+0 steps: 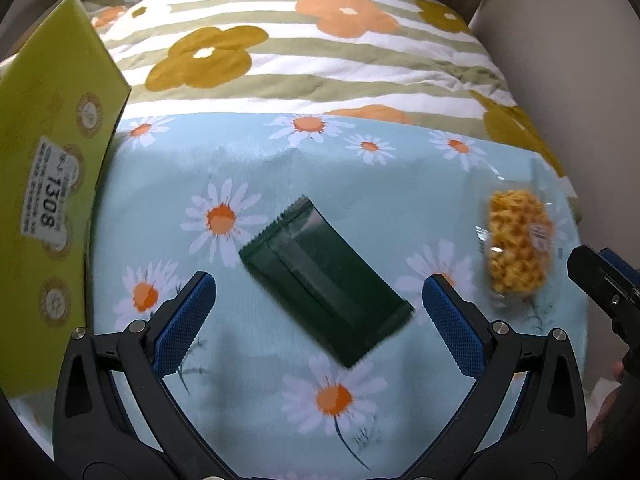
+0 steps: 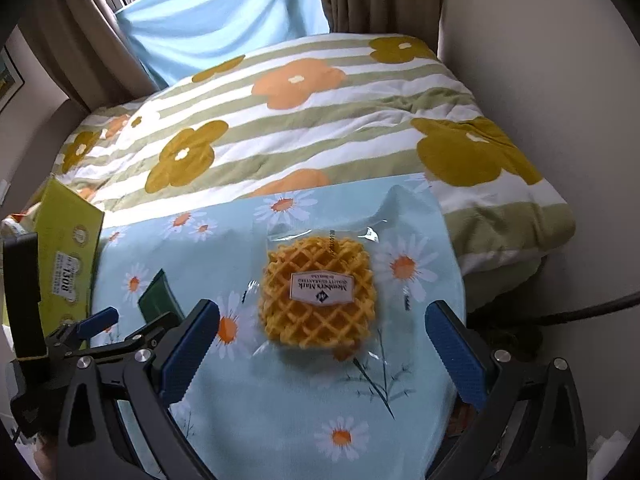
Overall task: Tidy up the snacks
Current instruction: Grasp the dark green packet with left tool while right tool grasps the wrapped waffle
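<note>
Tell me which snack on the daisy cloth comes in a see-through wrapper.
The waffle, golden and lattice-patterned, shows through its clear wrapper with a white label, lying ahead of the open right gripper. The dark green packet is opaque.

The cloth [image 1: 248, 168] is light blue with white daisies that have orange middles. The blanket [image 1: 320, 68] has green and white stripes with big orange and mustard flowers. The packet [image 1: 324, 284] is dark green. The waffle [image 2: 318, 294] is golden yellow. The box [image 1: 44, 140] is lime green.
</note>
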Demonstrator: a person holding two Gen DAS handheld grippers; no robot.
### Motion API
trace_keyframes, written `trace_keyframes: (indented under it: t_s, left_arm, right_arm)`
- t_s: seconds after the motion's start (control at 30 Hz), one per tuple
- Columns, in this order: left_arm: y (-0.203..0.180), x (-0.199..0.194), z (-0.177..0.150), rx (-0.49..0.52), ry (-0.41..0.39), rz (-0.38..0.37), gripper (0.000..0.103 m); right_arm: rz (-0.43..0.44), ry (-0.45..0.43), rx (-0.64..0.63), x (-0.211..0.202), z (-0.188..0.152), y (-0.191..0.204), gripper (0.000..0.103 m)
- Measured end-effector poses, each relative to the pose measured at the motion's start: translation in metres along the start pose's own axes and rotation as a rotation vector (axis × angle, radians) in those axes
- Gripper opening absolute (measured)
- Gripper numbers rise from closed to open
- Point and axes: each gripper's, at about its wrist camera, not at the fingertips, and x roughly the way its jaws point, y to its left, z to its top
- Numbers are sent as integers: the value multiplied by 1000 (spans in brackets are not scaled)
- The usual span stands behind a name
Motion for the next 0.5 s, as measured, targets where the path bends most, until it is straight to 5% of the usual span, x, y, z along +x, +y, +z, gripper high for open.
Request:
trace_keyframes:
  t_s: [0.5]
  left_arm:
    - [0, 26, 0, 88, 60, 59, 103]
  right_arm:
    - [-89, 97, -78, 54, 5, 15, 102]
